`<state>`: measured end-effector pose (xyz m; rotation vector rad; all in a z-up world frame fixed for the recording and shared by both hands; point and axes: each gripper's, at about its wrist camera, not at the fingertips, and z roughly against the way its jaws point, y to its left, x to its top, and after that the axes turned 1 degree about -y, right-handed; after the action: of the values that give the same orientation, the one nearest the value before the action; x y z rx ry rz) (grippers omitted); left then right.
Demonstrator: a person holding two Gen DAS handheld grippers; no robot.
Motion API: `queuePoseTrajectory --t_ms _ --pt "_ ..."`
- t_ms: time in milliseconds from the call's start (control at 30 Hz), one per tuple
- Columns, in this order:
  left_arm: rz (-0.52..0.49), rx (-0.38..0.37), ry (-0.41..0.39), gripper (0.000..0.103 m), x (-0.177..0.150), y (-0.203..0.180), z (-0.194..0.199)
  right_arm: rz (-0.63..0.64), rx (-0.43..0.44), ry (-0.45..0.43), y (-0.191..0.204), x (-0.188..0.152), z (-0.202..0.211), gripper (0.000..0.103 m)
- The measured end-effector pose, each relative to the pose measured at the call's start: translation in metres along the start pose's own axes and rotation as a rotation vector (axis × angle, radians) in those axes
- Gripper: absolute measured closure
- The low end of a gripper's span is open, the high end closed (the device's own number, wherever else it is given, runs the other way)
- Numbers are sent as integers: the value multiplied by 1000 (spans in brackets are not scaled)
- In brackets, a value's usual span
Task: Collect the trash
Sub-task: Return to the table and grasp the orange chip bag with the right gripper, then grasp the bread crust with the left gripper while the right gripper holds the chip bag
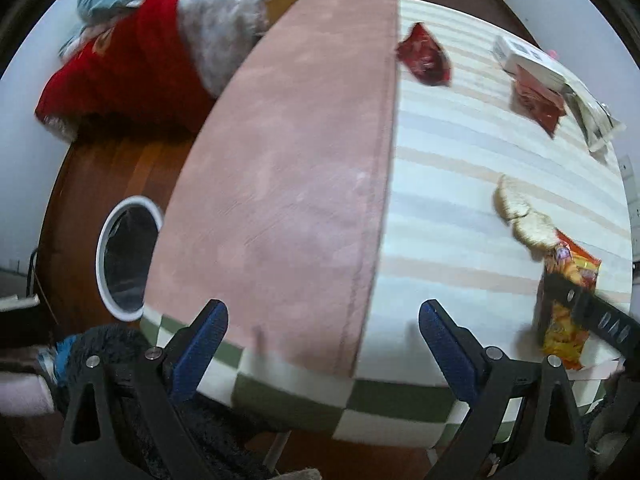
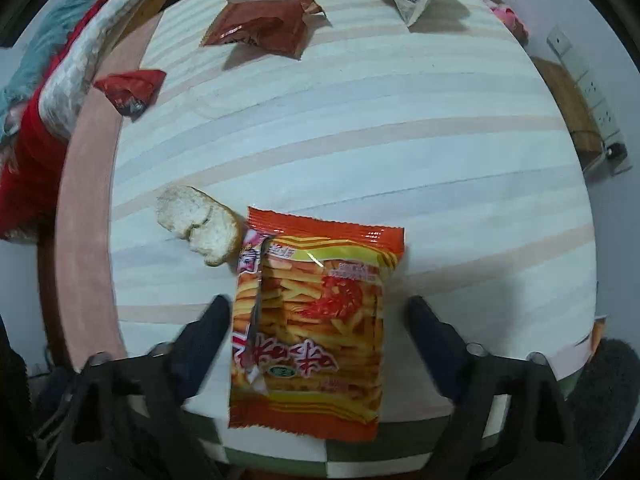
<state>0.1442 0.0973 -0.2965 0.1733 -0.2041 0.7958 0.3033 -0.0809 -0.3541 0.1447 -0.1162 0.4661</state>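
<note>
A: How is the step best done?
B: The right gripper [image 2: 316, 320] is held spread either side of the orange snack bag [image 2: 310, 320], pads not yet pressing; the bag's middle should be pinched, the bread [image 2: 200, 224] beside it spared.
A: And the surroundings?
B: A striped cloth [image 2: 360, 152] is spread over the table; a white-rimmed bin [image 1: 126, 256] is seen on the wooden floor; the left gripper [image 1: 320, 344] is held wide, empty.

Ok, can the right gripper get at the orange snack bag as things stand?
Probably yes: the right gripper is open, fingers either side of the orange snack bag, nothing on top. The bread touches only its far corner.
</note>
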Motion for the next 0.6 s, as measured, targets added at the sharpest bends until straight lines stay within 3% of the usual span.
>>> queuePoseTrajectory --t_ms 67,133,367,500,567,600 --pt "-34 -27 0 5 8 -14 0 28 -37 -7 -4 -2 1 46" --pt "-80 -41 -15 5 19 -32 2 12 -16 -3 -17 -3 4 58" --pt "-157 -143 -25 6 50 -78 -2 -111 -4 -24 -90 9 21 59" --pt "-185 -226 -2 8 68 -97 -19 -145 7 -18 -113 22 21 59" --pt "-216 -229 -4 33 69 -108 -22 -147 5 -10 -117 25 19 59" --pt "-234 -230 5 53 68 -112 -24 -146 5 -8 -117 24 19 59"
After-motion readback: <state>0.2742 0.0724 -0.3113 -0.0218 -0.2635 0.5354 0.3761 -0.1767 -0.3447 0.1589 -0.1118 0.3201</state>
